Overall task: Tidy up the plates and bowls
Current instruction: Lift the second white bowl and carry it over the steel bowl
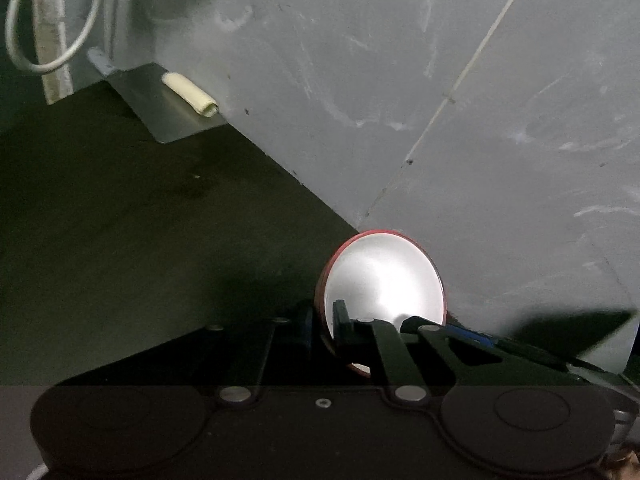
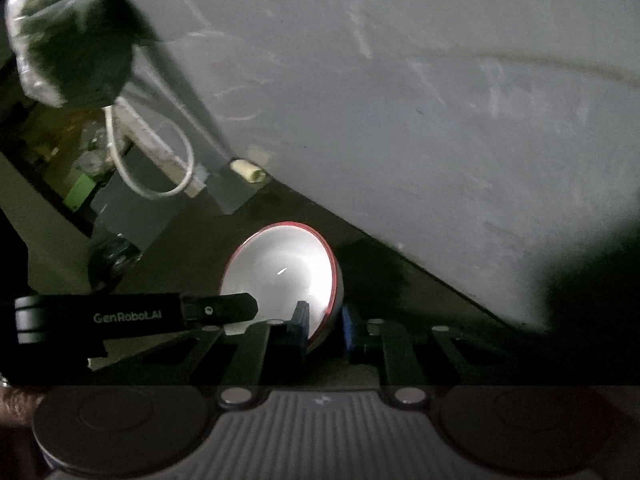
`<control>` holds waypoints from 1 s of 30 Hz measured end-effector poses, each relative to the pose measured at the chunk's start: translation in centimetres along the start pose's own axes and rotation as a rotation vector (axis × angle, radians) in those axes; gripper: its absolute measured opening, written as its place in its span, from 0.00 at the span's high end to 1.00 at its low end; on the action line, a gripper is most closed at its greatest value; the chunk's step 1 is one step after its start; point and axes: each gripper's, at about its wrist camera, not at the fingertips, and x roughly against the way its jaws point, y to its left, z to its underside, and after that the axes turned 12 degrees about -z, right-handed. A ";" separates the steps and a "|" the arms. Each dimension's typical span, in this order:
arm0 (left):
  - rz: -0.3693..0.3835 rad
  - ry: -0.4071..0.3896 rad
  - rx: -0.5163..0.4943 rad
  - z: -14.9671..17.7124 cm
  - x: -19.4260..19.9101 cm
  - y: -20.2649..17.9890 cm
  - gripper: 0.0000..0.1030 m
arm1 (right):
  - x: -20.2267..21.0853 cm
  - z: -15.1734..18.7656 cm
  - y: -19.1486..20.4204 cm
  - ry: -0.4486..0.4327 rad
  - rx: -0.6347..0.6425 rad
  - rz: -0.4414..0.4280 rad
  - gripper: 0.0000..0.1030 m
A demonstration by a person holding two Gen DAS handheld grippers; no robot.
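A bowl (image 1: 384, 276) with a red outside and a glossy white inside stands tilted on its edge over a dark green counter (image 1: 120, 220), close to a grey wall. My left gripper (image 1: 324, 324) is shut on the bowl's lower left rim, one pad inside and one outside. In the right wrist view my right gripper (image 2: 324, 324) is shut on the lower right rim of the same bowl (image 2: 276, 268). The left gripper's black fingers (image 2: 224, 308) reach in from the left to that rim. The right gripper's blue-padded fingers (image 1: 460, 330) show at the bowl's lower right.
A scratched grey wall (image 1: 440, 100) runs diagonally behind the counter. A metal bracket (image 1: 168, 112) with a cream roll (image 1: 190, 94) on it sits at the wall's foot. A white cable loop (image 2: 160, 160) hangs to the left, and a plastic-wrapped dark bundle (image 2: 76, 44) above it.
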 end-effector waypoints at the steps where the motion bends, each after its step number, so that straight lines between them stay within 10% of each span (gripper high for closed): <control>1: 0.003 -0.014 0.013 0.3 0.8 0.2 0.91 | 0.3 0.0 0.4 0.001 0.010 -0.007 0.82; 30: -0.009 -0.222 0.315 13.3 18.7 5.8 0.91 | 9.7 4.7 13.5 0.210 0.388 -0.265 0.82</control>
